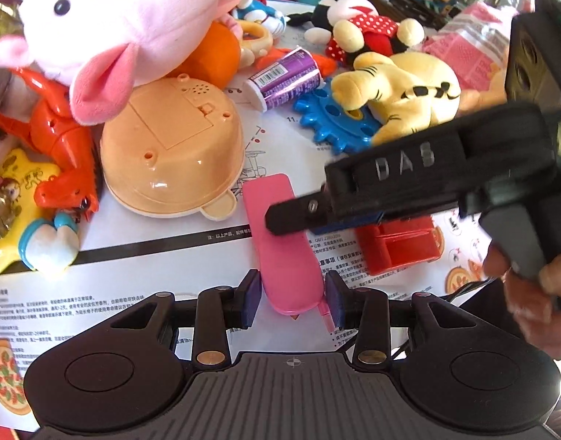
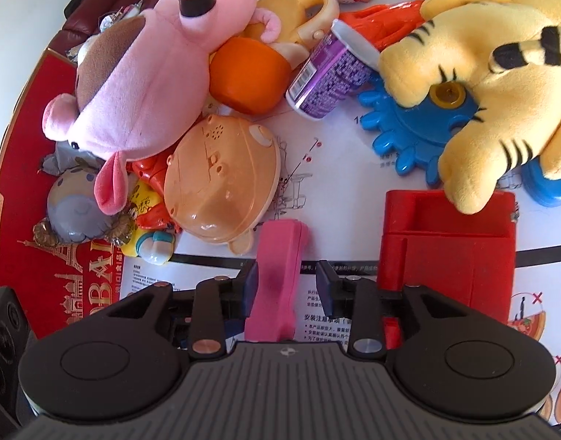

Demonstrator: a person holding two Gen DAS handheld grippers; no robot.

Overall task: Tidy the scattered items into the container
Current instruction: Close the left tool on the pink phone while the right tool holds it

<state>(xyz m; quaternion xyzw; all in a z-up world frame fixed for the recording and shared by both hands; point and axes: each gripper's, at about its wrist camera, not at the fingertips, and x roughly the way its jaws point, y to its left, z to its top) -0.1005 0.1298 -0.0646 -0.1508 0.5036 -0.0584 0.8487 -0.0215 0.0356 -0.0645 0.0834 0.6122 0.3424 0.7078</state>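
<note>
A printed instruction sheet covers the table, crowded with toys toward twelve o'clock. The pink toy piece lies flat on it, bracketed by both tools: the left gripper stands apart around its near end, and the right gripper also stands apart, one pad touching it (no clamp yet). If both close together they may pull against each other, twisting the piece loose toward the red block at three o'clock. No container shows.
</note>
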